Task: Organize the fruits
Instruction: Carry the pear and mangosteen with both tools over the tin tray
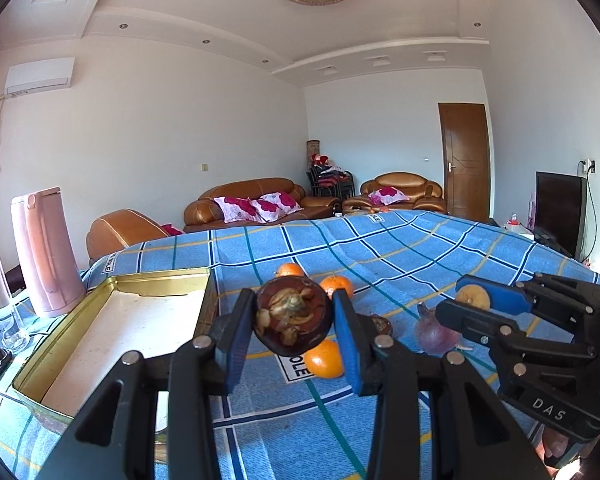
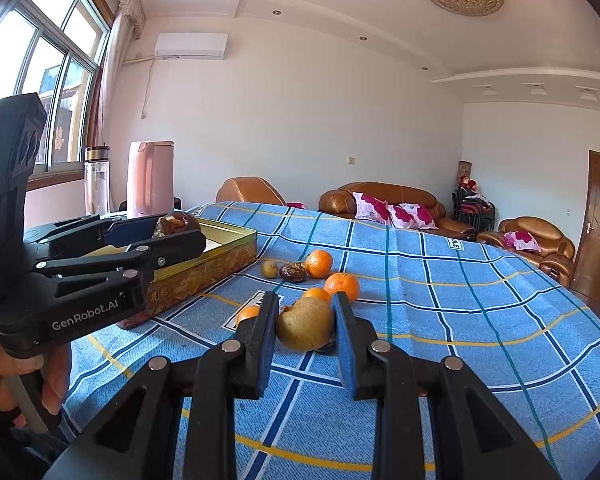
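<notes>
Holding a mangosteen [image 1: 291, 317] clamped in your left gripper [image 1: 294, 320], you have it beside the gold tin [image 1: 112, 332], near its right wall. Tin interior: bare, nothing inside. Your right gripper [image 2: 306, 326] is closed on a brownish pear [image 2: 306, 328], right of the tin. Oranges [image 2: 342, 286] lie on the cloth beyond.

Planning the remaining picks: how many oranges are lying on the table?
4 oranges: one by the dark fruit, one nearer, two just behind the right tool. Others may be hidden.
</notes>
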Demonstrator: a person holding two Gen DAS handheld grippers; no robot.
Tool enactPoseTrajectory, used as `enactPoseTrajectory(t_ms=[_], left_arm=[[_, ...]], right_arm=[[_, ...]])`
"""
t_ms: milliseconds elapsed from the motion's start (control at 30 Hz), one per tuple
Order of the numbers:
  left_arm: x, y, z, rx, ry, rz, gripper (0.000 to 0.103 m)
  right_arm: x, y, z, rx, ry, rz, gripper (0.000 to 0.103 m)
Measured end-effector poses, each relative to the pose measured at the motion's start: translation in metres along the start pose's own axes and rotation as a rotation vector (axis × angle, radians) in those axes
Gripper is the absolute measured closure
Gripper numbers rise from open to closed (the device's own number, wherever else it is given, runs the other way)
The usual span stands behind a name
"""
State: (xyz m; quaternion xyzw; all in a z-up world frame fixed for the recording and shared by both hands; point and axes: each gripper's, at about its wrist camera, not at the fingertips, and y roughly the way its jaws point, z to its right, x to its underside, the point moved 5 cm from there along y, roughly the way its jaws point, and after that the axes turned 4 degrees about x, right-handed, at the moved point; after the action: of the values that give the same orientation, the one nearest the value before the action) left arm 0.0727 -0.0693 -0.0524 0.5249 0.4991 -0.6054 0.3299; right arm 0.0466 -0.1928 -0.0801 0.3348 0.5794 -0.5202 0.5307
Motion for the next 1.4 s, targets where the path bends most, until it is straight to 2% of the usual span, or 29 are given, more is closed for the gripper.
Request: enactPoseTrajectory(t_ms=[567,1033,1400], left_arm=[[-0.003,-0.002,-0.050,-0.108,-0.075,-0.031,0.062],[0.001,-0.005,-0.093,-0.145,-0.151,-0.044,0.062],[0.009,-0.003,-0.127,-0.211,-0.180,-0.074,0.062]], right_arm=[[-0.028,0.010,-0.022,-0.043,-0.055,0.028,0.074],[-0.046,0.031,-0.055,-0.108,-0.098,0.030,0.074],[-0.061,0.053,-0.087,-0.169,-0.135,0.023,0.074]])
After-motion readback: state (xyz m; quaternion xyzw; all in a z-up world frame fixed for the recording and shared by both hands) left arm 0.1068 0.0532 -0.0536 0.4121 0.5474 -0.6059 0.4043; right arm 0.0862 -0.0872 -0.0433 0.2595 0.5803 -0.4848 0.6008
